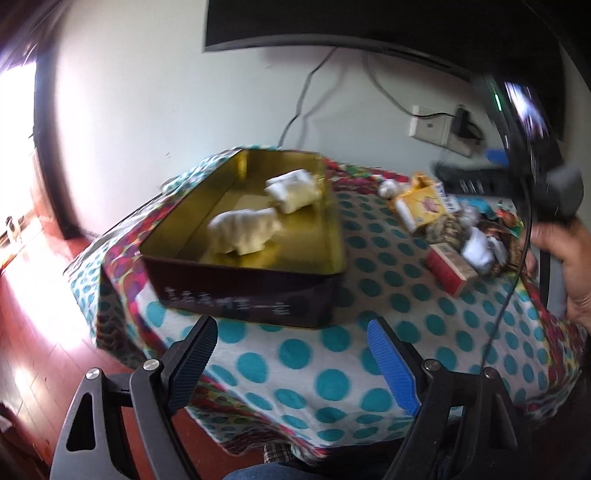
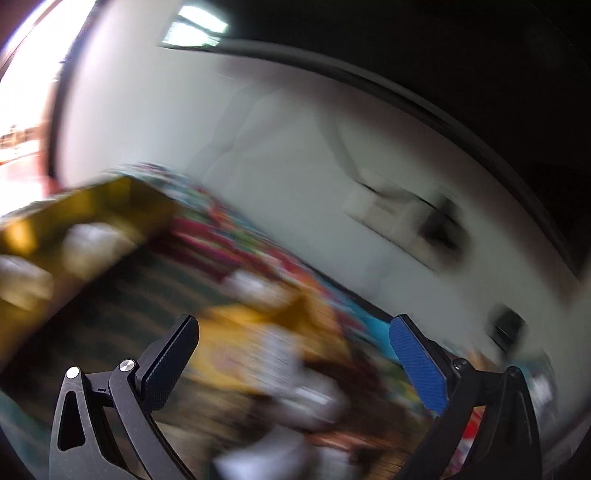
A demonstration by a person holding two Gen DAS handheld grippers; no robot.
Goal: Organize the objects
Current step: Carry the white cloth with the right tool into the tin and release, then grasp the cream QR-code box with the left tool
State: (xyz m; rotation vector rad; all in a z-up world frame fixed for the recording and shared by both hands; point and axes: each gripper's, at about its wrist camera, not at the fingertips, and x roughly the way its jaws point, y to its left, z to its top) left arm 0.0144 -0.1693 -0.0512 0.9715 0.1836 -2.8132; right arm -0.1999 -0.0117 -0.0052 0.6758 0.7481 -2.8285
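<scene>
A dark tin box [image 1: 243, 295] with a gold inside stands on a polka-dot cloth [image 1: 295, 362]. Two white rolled bundles [image 1: 242, 229] [image 1: 293, 190] lie in it. To its right lies a heap of small things: a yellow packet [image 1: 421, 206], a red box [image 1: 448, 267], white rolls [image 1: 480, 247]. My left gripper [image 1: 291, 347] is open and empty, in front of the tin. My right gripper [image 2: 293, 345] is open and empty above the blurred heap, over the yellow packet [image 2: 258, 343]. The tin also shows at the left of the right wrist view [image 2: 55, 236].
The right-hand gripper body and the hand holding it [image 1: 561, 236] fill the right of the left wrist view. A wall socket with a plug [image 1: 443, 125], cables and a dark screen [image 1: 332, 22] are behind. Red floor [image 1: 44, 332] lies to the left of the cloth's edge.
</scene>
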